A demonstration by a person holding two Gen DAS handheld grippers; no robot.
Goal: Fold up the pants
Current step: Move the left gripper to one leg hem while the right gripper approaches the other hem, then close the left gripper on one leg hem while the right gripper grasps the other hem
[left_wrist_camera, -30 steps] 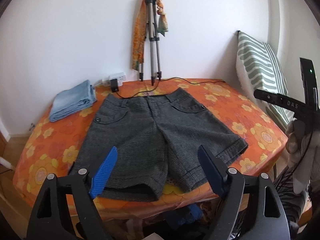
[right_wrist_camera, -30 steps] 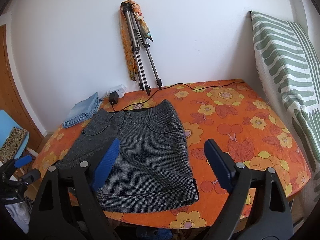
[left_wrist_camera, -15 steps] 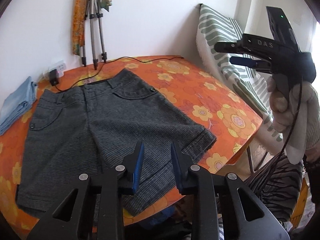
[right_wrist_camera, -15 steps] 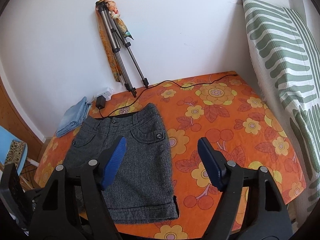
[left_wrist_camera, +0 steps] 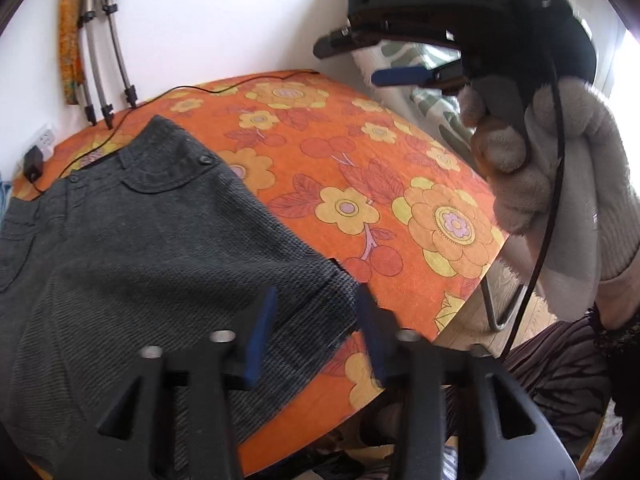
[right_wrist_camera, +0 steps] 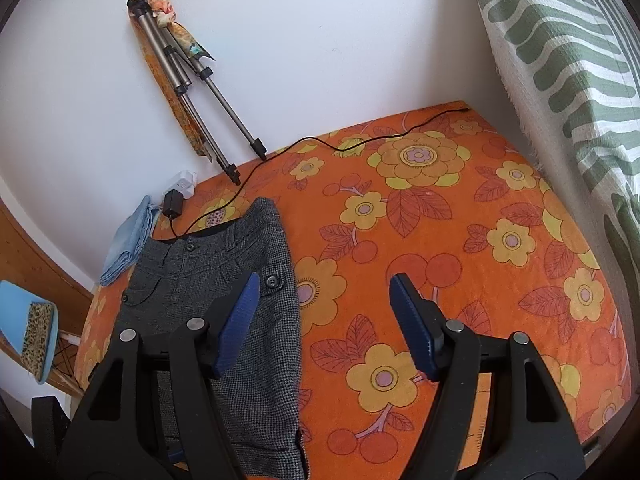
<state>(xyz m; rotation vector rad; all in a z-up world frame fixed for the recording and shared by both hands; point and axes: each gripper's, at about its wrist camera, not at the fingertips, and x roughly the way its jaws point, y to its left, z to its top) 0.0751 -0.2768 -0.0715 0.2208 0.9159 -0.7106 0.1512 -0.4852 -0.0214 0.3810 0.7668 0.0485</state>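
Observation:
Dark grey tweed shorts lie flat on the orange flowered table, waistband toward the wall. My left gripper is open, its blue pads straddling the hem corner of the right leg near the table's front edge. My right gripper is open and empty, raised above the table to the right of the shorts. It also shows in the left wrist view, held in a gloved hand at the upper right.
A tripod with a scarf leans on the back wall. A black cable and power adapter lie at the table's back. Folded blue jeans sit at the back left. A green striped cushion stands on the right.
My left gripper moved right and down to the right leg's hem and opened wider. My right gripper rose and shifted right, away from the shorts.

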